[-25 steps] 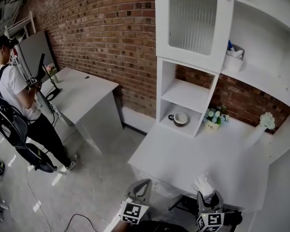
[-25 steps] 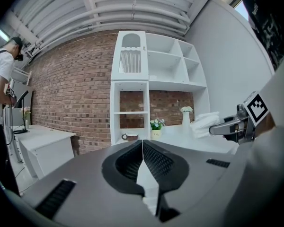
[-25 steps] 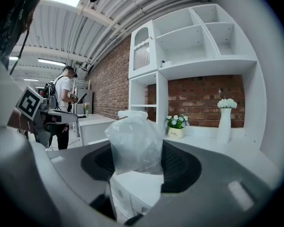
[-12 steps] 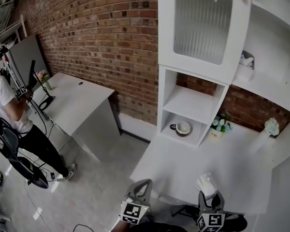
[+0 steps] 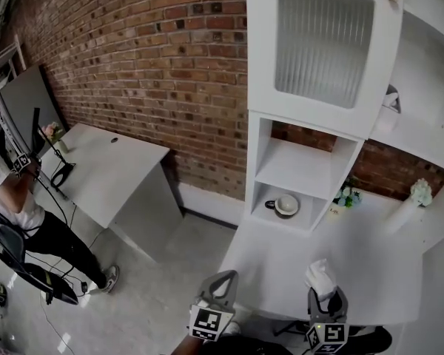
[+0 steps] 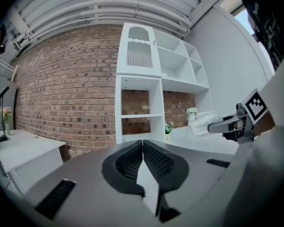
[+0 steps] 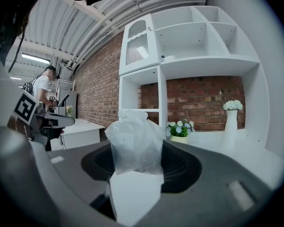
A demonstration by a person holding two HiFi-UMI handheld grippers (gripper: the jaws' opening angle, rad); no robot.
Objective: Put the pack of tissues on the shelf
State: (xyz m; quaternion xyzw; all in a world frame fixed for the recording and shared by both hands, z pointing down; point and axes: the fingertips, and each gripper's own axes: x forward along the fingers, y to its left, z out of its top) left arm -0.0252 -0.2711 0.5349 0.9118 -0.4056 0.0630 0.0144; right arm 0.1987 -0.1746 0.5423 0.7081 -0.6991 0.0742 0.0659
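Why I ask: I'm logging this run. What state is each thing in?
pack of tissues: gripped, not yet shelved.
right claw: shut on the pack of tissues.
left claw: shut, empty.
cabinet door: closed.
cup: upright on the lower shelf.
vase: upright.

**One high view, two low ones**

The scene is seen from above by the head view, tilted steeply down over the near edge of the desk [image 5: 355, 250], with the left gripper [image 5: 222, 278] and right gripper [image 5: 323, 296] at the bottom. Each gripper view is aimed low and nearly level along its own jaws. The shelf unit [image 5: 296, 161] and brick wall [image 5: 148, 72] are shared by all three.
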